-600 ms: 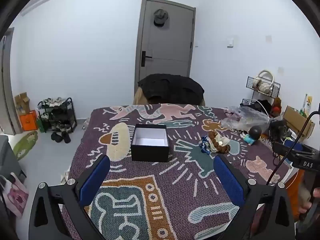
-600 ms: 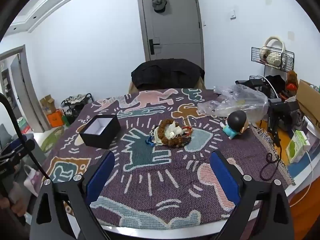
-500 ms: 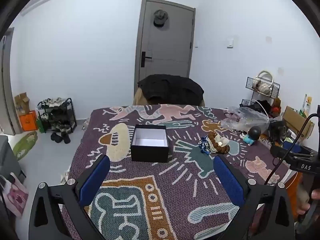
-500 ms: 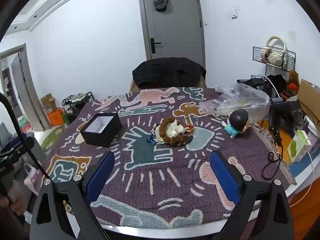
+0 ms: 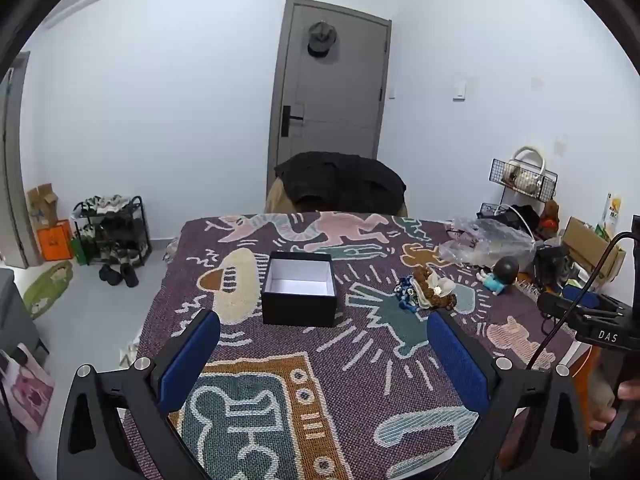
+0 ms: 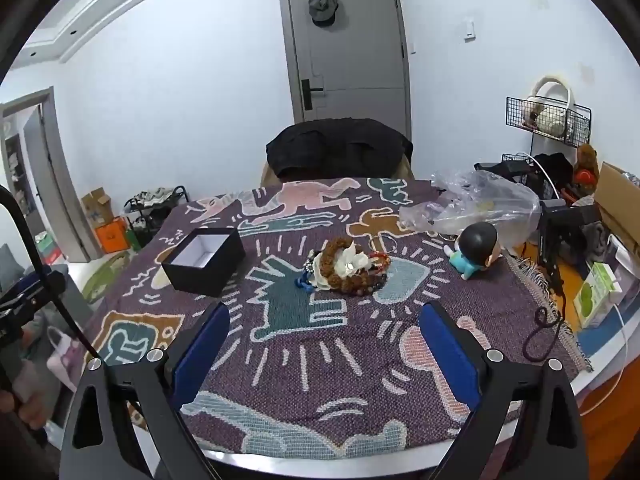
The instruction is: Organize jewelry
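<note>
A pile of jewelry point(image 6: 346, 266) point(image 5: 426, 292), brown bead strings with white and blue pieces, lies mid-table on the patterned cloth. A black open box with a white inside point(image 5: 299, 288) point(image 6: 205, 260) stands to its left. My left gripper point(image 5: 323, 354) hovers open above the near edge, straight before the box, nothing between its blue pads. My right gripper point(image 6: 324, 344) is open too, short of the pile and well apart from it. In the left wrist view the right gripper's body point(image 5: 592, 316) shows at the right edge.
A small doll figure point(image 6: 474, 248) and a crumpled clear plastic bag point(image 6: 476, 204) lie right of the pile. A chair draped with a dark jacket point(image 6: 338, 148) stands behind the table. Boxes, cables and a wire rack point(image 6: 548, 116) crowd the right side.
Both grippers have crept slightly forward toward the table; the box and the jewelry pile look a little nearer. Nothing was grasped or moved.
</note>
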A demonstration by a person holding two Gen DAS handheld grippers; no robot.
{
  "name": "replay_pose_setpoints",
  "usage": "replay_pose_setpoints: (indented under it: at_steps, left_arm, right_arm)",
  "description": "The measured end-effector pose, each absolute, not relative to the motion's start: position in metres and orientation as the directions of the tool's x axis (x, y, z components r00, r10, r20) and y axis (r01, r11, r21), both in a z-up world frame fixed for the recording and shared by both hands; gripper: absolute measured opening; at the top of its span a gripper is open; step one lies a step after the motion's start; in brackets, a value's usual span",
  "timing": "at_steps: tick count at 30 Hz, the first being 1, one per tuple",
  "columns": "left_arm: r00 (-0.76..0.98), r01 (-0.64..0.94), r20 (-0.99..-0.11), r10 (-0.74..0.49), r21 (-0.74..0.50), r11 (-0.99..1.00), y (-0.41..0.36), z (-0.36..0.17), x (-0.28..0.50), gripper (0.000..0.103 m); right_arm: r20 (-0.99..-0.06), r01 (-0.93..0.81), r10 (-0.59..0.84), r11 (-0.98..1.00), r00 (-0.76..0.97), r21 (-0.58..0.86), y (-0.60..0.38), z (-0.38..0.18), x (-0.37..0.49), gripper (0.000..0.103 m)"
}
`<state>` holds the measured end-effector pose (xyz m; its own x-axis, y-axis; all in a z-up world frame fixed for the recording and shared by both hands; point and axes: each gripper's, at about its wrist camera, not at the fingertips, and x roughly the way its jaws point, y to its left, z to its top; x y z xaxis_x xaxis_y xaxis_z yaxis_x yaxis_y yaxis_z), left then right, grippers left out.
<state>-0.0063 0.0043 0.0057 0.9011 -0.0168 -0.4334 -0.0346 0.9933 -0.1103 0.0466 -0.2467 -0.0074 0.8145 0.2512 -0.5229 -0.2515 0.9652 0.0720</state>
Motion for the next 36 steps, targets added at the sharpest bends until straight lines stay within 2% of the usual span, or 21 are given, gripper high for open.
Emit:
replay_pose_setpoints:
  at_steps: [36]
  left_arm:
    - [0.905,-0.034,-0.426,-0.017,-0.111,0.993,0.0069,0.0086,-0.0111,0.103]
  right_arm:
    - [-0.518,-0.25,0.271,0.962,0.811,0.112,-0.2518,-0.004,0.0477,0.096]
